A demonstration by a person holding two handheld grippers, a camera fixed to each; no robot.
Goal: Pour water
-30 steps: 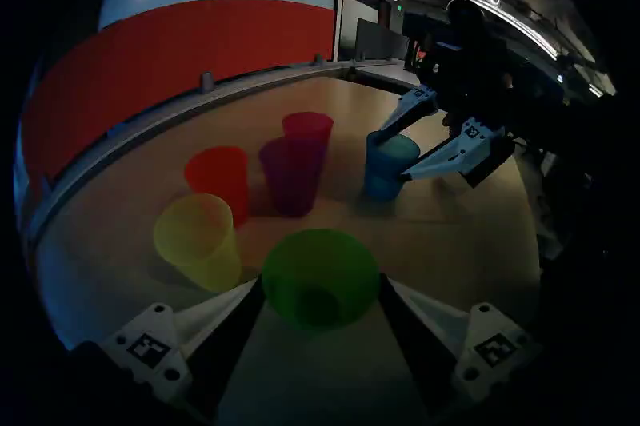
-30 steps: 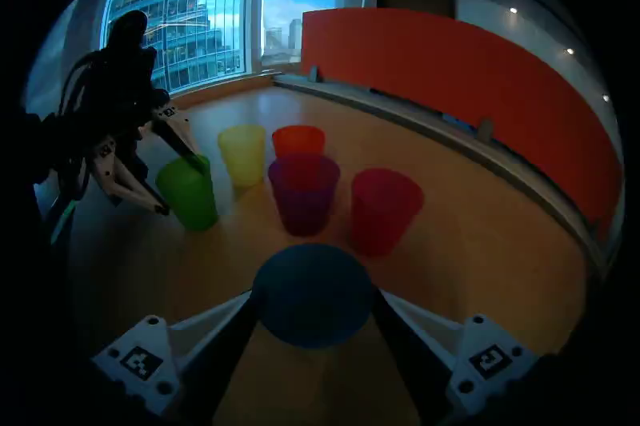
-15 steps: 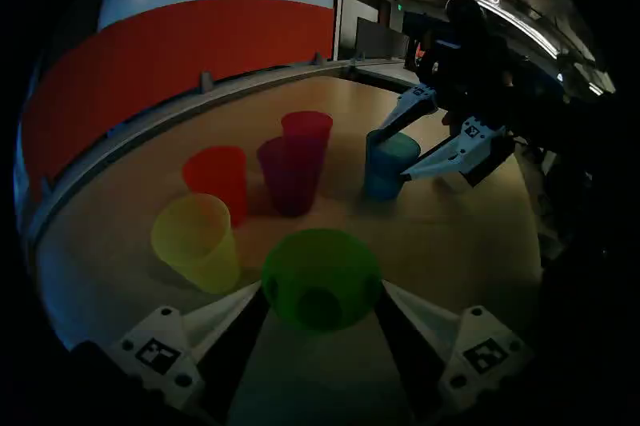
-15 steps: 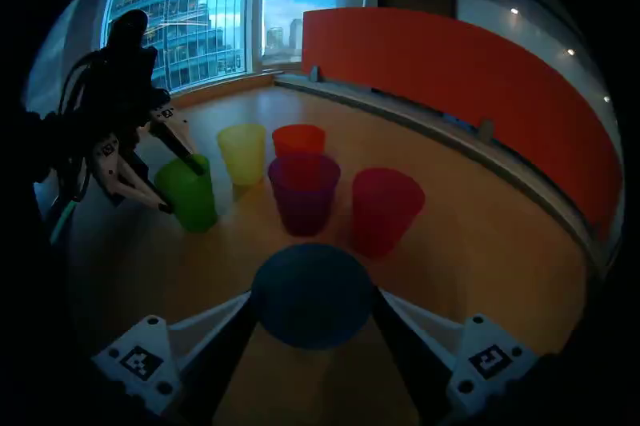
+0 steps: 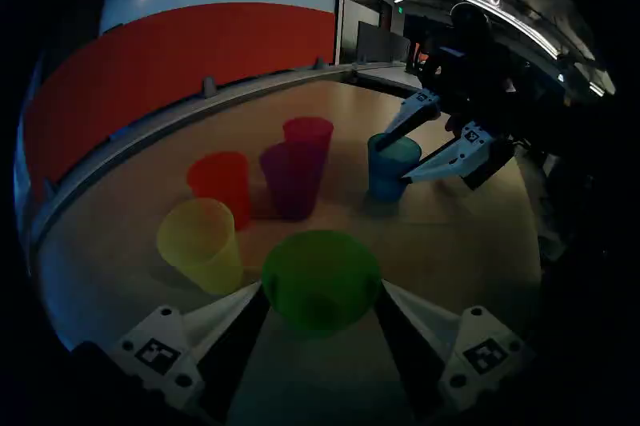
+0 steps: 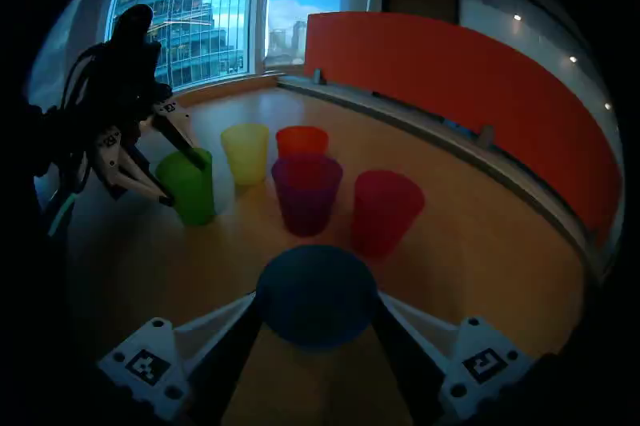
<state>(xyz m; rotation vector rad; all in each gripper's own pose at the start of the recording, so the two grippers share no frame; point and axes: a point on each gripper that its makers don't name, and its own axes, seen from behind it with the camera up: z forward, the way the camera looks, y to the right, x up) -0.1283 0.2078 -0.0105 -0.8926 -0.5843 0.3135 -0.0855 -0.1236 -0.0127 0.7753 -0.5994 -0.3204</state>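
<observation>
Barely shifted since a second ago, the left tongs [image 5: 320,292] clamp the green cup [image 5: 320,274] and the right tongs [image 6: 318,304] the blue cup [image 6: 316,286], both low by the tabletop [image 5: 456,234], so raise one level, meet rims, tip slowly.

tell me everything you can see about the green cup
The green cup is a tapered tumbler of translucent plastic with a round open rim, standing upright. The left hand-held gripper has one finger pressed on each side of it. In the right gripper view it appears to rest on the wooden table, close beside the yellow cup but not touching it. Whether it holds water cannot be told.
</observation>
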